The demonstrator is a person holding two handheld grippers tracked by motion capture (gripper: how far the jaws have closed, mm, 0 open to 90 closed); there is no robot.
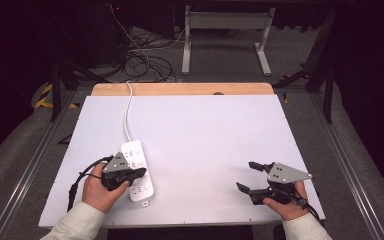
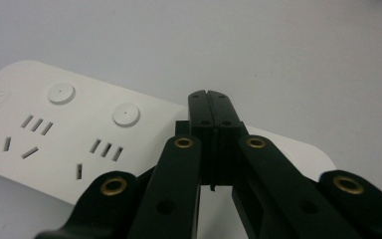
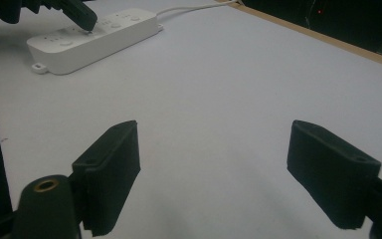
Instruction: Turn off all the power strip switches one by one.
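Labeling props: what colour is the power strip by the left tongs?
White, cord included. The power strip shows best in the left gripper view.

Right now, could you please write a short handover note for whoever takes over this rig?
Left tool: shut, tip over the white power strip, at its switch buttons; contact not certain.
Right tool: open, holding nothing, over bare table on the right.
Power strip lies flat at front left, its cable running to the far edge.
Done: left tool brought to the strip.
Left: probably press a switch; nothing is plugged in.

Left gripper (image 1: 141,172) has its jaws pressed together; right gripper (image 1: 247,176) holds its jaws wide apart.
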